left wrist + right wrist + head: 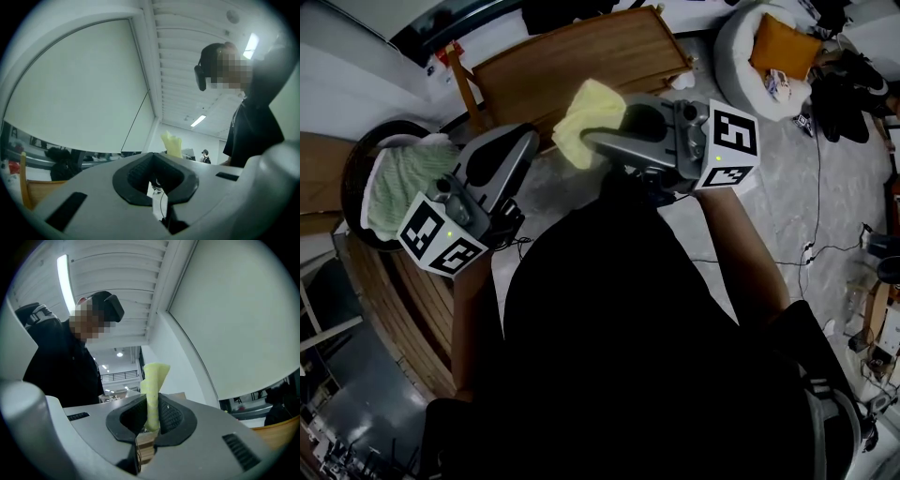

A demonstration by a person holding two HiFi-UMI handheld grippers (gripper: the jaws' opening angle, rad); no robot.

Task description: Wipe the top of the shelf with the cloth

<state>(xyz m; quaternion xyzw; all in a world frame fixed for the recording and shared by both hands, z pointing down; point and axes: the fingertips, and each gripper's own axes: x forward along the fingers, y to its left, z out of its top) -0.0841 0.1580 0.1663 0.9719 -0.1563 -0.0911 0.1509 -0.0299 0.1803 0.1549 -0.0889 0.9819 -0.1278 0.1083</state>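
A yellow cloth (589,114) sticks out of my right gripper (594,141), which is shut on it. That gripper hangs over the near edge of the wooden shelf top (572,58). In the right gripper view the cloth (152,390) stands up between the black pads of the right gripper (150,422), which points up at the ceiling. My left gripper (525,141) is to the left of it, level with it, and shut with nothing in it. The left gripper view also points up: its jaws (157,182) are together and empty, and the yellow cloth (172,144) shows beyond them.
A round dark basket (354,161) with a green-and-white cloth (405,176) sits at the left, on a curved slatted wooden surface (394,300). A white round cushion bed (733,47) with an orange pillow (780,43) lies at the far right. Cables (816,246) run over the grey floor.
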